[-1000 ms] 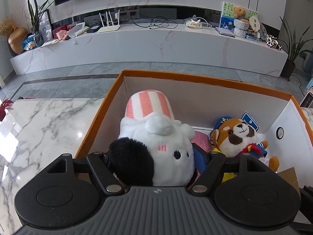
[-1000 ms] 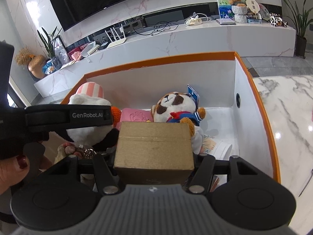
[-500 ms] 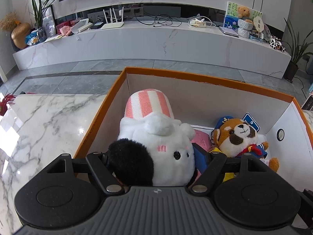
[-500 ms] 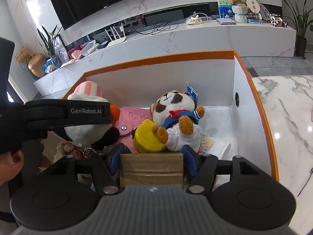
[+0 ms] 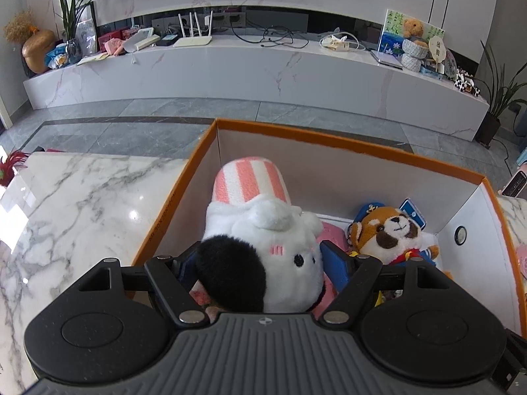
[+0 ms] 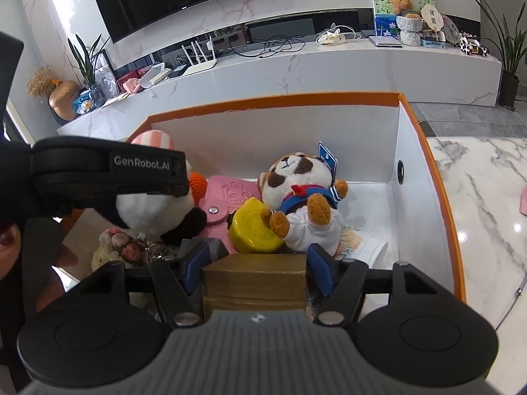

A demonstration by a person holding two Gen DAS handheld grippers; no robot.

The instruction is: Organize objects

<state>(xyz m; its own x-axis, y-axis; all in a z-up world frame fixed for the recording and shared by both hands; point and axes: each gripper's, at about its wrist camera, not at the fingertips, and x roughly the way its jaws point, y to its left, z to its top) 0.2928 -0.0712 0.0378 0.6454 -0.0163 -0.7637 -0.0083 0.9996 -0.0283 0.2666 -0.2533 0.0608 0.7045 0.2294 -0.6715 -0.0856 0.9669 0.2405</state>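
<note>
Plush toys (image 5: 263, 263) inside box (image 5: 329, 138)

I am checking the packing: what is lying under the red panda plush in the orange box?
The red panda plush leans on a yellow round lid; a pink pouch and a patterned white item show beside it. Whatever lies directly beneath it is covered.

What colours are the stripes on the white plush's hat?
Pink and white stripes on the hat, clearest in the left wrist view.

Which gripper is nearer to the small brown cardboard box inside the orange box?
Right. The right gripper has the brown cardboard box between its fingers. The left gripper is further to the left, around the white and black plush toy.
</note>
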